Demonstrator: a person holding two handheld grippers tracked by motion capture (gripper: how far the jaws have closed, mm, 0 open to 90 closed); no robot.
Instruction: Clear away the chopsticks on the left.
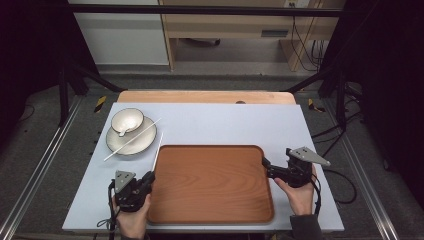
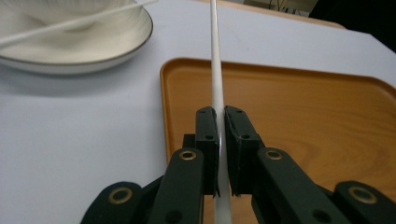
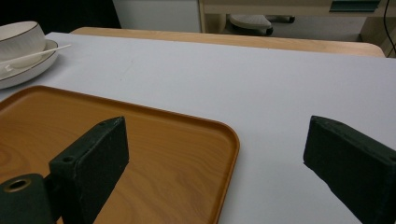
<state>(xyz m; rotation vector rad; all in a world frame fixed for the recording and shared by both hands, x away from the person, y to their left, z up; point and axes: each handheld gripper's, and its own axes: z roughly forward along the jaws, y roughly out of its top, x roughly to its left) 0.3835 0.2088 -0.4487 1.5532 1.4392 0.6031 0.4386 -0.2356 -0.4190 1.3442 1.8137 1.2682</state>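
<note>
My left gripper [image 1: 148,178] sits at the wooden tray's [image 1: 210,200] left edge, shut on the near end of a white chopstick [image 1: 158,149] that points away along that edge. In the left gripper view the chopstick [image 2: 215,70] runs up between the closed pads of this gripper [image 2: 220,135], over the tray rim [image 2: 164,93]. A second white chopstick [image 1: 131,140] lies across a white plate [image 1: 142,144] that carries a white bowl [image 1: 127,121], at the back left. My right gripper [image 1: 266,167] is open at the tray's right edge, with nothing between its jaws [image 3: 219,154].
The tray [image 3: 140,154] rests on a pale blue mat [image 1: 225,125] over a wooden table [image 1: 205,96]. The plate [image 3: 18,70] and bowl [image 3: 18,37] stand beyond the tray's far left corner. Black frame posts rise at both sides of the table.
</note>
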